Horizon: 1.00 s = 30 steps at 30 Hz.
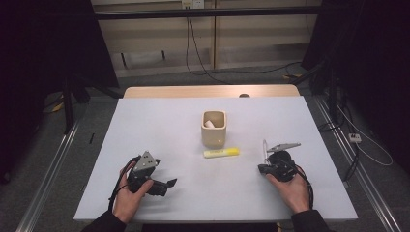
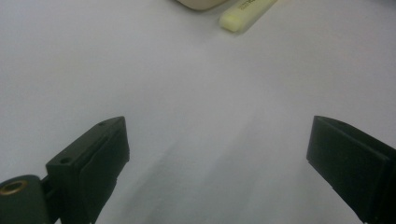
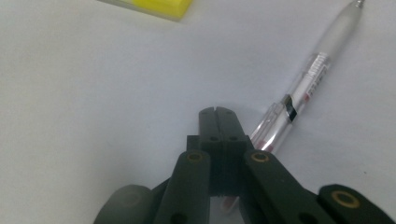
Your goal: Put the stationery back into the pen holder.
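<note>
Clear plastic pen (image 3: 303, 88) with a white grip lies on the pale table (image 1: 159, 125), just beside the right gripper (image 3: 217, 114) and partly under its body. The right gripper's jaws are pressed together, nothing between them; the pen passes alongside, not gripped. In the high view the pen (image 1: 265, 149) sits at the right side of the table, just beyond the right gripper (image 1: 263, 168). Left gripper (image 1: 170, 182) rests near the left front edge, held in the person's left hand (image 1: 126, 197); its jaws stand wide apart over bare table, holding nothing. Yellow highlighter (image 1: 221, 152) lies mid-table, just in front of a beige cup (image 1: 213, 128) with something white inside.
</note>
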Tool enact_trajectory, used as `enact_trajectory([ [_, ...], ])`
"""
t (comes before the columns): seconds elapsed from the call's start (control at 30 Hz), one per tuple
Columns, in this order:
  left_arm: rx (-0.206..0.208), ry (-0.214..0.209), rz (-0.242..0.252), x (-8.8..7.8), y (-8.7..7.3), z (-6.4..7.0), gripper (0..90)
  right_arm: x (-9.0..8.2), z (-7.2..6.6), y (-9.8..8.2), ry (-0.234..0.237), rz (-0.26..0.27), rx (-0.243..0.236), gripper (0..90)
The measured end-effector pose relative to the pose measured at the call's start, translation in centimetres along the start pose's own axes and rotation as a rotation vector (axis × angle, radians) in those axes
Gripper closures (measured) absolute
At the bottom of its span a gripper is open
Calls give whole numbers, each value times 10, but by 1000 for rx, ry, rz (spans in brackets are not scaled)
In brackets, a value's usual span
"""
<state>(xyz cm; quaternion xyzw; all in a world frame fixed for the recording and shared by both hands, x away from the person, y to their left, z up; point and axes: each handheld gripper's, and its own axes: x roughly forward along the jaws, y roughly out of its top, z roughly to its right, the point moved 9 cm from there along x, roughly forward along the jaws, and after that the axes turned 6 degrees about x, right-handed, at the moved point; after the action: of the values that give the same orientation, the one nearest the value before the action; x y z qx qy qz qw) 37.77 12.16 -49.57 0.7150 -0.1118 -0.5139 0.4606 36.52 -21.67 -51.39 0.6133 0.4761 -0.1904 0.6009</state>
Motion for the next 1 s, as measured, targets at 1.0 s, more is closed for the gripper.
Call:
enact_trajectory([
  [1.0, 2, 2, -9, 1, -1, 0, 58, -17, 28, -12, -51, -18, -27, 900],
])
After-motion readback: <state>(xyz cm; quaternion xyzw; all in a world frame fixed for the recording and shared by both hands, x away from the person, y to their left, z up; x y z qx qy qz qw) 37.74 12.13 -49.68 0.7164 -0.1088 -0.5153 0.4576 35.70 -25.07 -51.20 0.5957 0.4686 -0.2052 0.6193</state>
